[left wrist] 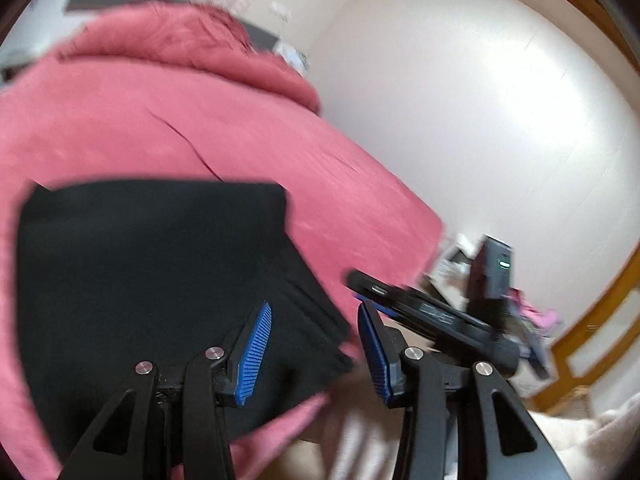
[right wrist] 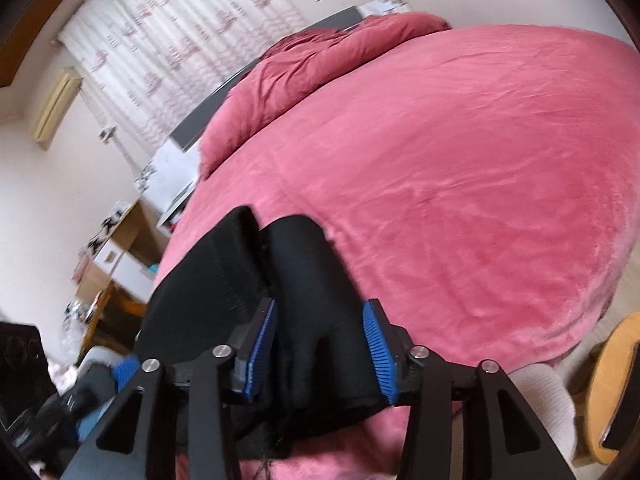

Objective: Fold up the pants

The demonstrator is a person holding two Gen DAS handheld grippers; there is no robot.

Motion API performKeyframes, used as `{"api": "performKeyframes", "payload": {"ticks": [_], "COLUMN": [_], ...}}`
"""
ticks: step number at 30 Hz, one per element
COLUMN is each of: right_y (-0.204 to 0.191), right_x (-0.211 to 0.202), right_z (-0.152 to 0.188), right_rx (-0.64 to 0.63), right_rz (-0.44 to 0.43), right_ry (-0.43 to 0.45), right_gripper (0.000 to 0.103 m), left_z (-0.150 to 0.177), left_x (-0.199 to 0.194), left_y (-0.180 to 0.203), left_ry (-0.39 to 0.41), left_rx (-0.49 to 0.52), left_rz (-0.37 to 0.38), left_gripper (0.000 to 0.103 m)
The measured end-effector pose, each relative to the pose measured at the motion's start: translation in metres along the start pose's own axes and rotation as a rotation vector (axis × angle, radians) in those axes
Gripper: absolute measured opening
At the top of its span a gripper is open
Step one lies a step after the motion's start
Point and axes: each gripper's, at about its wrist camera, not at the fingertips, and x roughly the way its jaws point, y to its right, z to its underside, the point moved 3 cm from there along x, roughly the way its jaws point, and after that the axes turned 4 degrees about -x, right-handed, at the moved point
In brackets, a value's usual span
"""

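We've got the pants (left wrist: pixel 160 280) folded into a black stack near the edge of the pink bed (right wrist: pixel 460 180). Our left gripper (left wrist: pixel 316 354) hangs over their corner, spread wide, holding nothing. The right gripper (right wrist: pixel 320 350) straddles a bunched fold, also released.

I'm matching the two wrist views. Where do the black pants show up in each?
Left wrist: pants lower left, folded flat, stacked edges at right.
Right wrist: pants bottom center, bunched, running between the open pads.
Shared landmark: pink blanket under the pants.
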Motion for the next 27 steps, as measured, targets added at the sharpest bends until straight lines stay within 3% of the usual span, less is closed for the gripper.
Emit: {"api": "performKeyframes", "payload": {"ticks": [6,11,17,20,22,24,27], "right_y": [-0.031,-0.019,-0.017,-0.041,-0.059,-0.078,-0.084], "right_x": [0.016,0.045,0.08,0.089,0.081,0.061,0.04], "right_z": [0.004,0.009,0.002,0.001,-0.012,-0.03,-0.049], "right_rx": [-0.103,0.008,0.107,-0.007,-0.075,-0.149,-0.183], "right_rz": [-0.096,-0.114,-0.211,-0.179,-0.19,-0.181,-0.156], "right_ry": [-0.12,-0.228,-0.322,-0.382,-0.35,-0.263,-0.181], "right_gripper": [0.048,0.048,0.048,0.015,0.014,0.014,0.013], "left_z": [-0.003,0.012,0.032,0.029,0.025,0.025,0.021], "left_x": [-0.023,-0.04,-0.039,-0.039,-0.039,-0.04,-0.033], "left_y": [-0.056,-0.094,-0.111,-0.108,-0.103,-0.098,-0.095], "left_ry": [0.06,0.079,0.036,0.044,0.048,0.068,0.062], "left_rx": [-0.062,-0.148,-0.12,-0.12,-0.12,-0.116,-0.104], "left_rz": [-0.246,-0.322,-0.4,-0.408,-0.41,-0.41,-0.395], "left_gripper": [0.045,0.045,0.045,0.045,0.045,0.046,0.047]}}
